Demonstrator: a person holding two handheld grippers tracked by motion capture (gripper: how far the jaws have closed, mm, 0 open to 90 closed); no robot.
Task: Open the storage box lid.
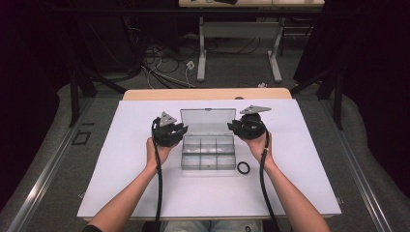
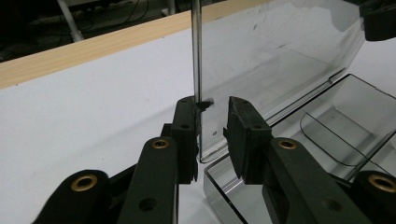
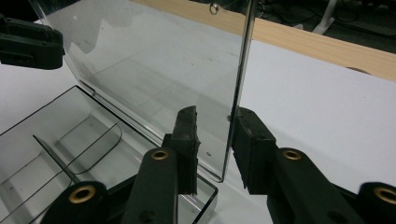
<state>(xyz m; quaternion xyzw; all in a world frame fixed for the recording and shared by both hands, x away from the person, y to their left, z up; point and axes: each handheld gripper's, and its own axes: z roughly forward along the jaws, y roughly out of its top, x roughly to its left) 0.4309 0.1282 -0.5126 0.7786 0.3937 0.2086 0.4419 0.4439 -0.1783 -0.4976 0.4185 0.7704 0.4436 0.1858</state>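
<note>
Both my hand-held grippers sit at the raised lid of the clear compartment box, one on each side edge.

From the high view I see the clear plastic compartment box at the middle of the white tabletop, its lid standing upright at the far side. My left hand-held gripper straddles the lid's left edge: in the left gripper view one pad touches the sheet and the other stands a little off it, so the jaws are spread, not pinching. My right hand-held gripper straddles the lid's right edge: one pad lies just beside the edge, the other stands apart, so it too is spread. A black ring lies on the tabletop just beside the box's near right corner.
</note>
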